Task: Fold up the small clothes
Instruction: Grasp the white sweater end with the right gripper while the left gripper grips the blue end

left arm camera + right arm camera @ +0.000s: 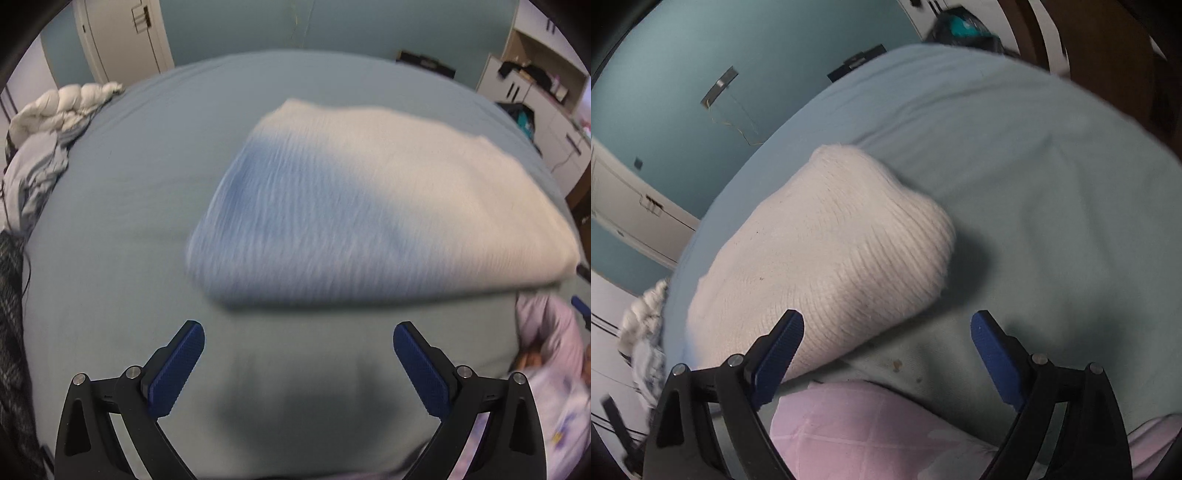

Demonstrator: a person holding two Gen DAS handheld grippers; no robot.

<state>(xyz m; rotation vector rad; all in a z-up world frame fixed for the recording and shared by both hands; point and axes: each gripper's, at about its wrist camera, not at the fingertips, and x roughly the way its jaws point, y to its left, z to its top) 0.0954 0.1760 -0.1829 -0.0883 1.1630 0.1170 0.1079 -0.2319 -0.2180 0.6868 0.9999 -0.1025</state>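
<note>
Now both grippers, left and right, hang wide open, holding nothing; a careless grab could undo the folded cream knit.

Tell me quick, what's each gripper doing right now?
Left gripper: open, holding nothing, short of the folded cream knitted garment.
Right gripper: open, holding nothing, beside the same garment.

I see a bed in a pale blue sheet, a white duvet bunched at its far left corner, and white cabinets far right.
</note>
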